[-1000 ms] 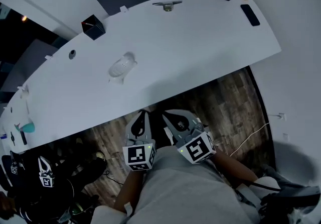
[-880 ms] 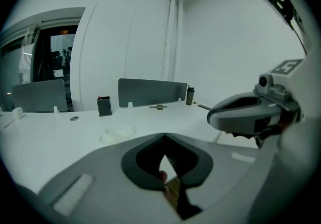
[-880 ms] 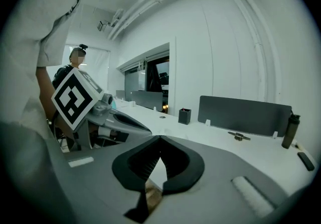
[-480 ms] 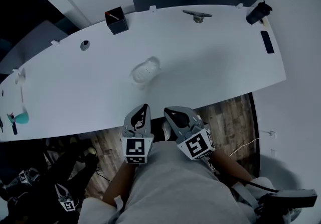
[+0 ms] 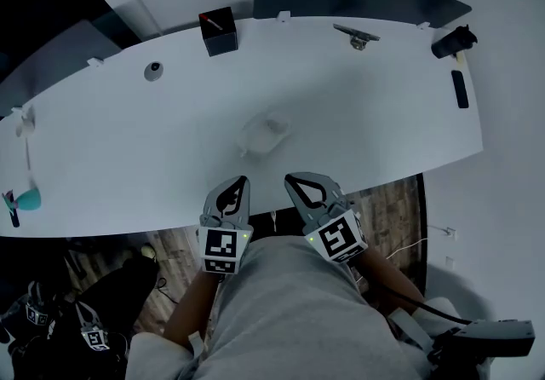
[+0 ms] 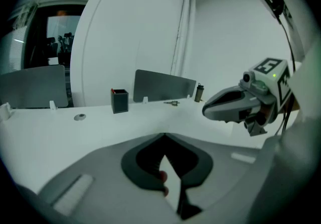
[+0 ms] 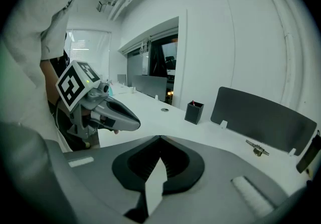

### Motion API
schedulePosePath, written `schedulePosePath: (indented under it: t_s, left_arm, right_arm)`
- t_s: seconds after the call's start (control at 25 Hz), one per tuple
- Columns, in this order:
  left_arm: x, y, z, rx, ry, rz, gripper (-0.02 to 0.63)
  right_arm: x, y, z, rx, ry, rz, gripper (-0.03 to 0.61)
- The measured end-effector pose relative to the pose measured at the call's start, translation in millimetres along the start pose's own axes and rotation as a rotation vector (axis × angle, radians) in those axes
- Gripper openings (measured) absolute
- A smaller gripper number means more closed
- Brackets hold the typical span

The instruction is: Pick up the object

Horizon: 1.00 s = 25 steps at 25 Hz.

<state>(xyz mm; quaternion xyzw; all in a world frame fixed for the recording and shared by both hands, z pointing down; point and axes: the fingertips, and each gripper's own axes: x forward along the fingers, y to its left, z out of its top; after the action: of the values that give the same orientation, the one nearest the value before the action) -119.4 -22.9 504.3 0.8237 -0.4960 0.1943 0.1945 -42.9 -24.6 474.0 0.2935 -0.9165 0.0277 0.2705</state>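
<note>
Two tools sit clenched on nothing at the near edge of the surface (image 5: 128, 157) in the head view: left tool (image 5: 238, 187) and right tool (image 5: 296, 182). The pale object (image 5: 264, 133) lies nearer them than the black box (image 5: 219, 31) and to its right.

Left gripper view: jaws together, black box far ahead, object unseen.

Right gripper view: likewise.

Reaching in without opening would likely shove the faint, low-contrast object away.
</note>
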Motion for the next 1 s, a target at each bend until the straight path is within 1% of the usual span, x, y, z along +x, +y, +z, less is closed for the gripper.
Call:
schedulePosePath:
  t_s: [0.08, 0.2, 0.28, 0.4, 0.48, 0.52, 0.56, 0.68, 0.76, 0.84, 0.92, 1.0]
  left_arm:
    - [6, 7, -4, -0.016, 0.014, 0.019, 0.002]
    - [21, 13, -6, 0.001, 0.025, 0.052, 0.002]
    - [27, 13, -6, -0.014, 0.024, 0.085, 0.002]
    - [32, 9, -7, -0.090, 0.021, 0.126, 0.002]
    - [37, 14, -2, -0.086, 0.023, 0.148, 0.002]
    - [39, 17, 0, -0.081, 0.022, 0.160, 0.002]
    - [40, 18, 2, -0.081, 0.020, 0.170, 0.002]
    - [40, 23, 0, -0.100, 0.024, 0.203, 0.002]
    - [38, 24, -5, -0.118, 0.031, 0.222, 0.002]
    - [35, 23, -9, -0.122, 0.038, 0.234, 0.002]
    - [31, 25, -14, -0.126, 0.046, 0.252, 0.002]
    - [25, 28, -20, -0.142, 0.053, 0.273, 0.002]
  right_arm:
    - [3, -4, -3, -0.015, 0.017, 0.023, 0.002]
    - [8, -17, -6, -0.074, 0.023, 0.048, 0.002]
    - [10, -23, -8, -0.140, 0.029, 0.072, 0.003]
    - [13, -29, -7, -0.248, 0.033, 0.118, 0.003]
    - [21, -34, -5, -0.339, 0.041, 0.133, 0.005]
    - [24, -34, -5, -0.384, 0.047, 0.142, 0.045]
    - [26, -32, -7, -0.422, 0.053, 0.155, 0.104]
    - [34, -28, -13, -0.502, 0.069, 0.189, 0.125]
    - [39, -27, -19, -0.529, 0.080, 0.202, 0.161]
    - [46, -30, -27, -0.578, 0.096, 0.195, 0.192]
    - [57, -34, -37, -0.666, 0.120, 0.184, 0.229]
    - [72, -34, -47, -0.787, 0.142, 0.179, 0.240]
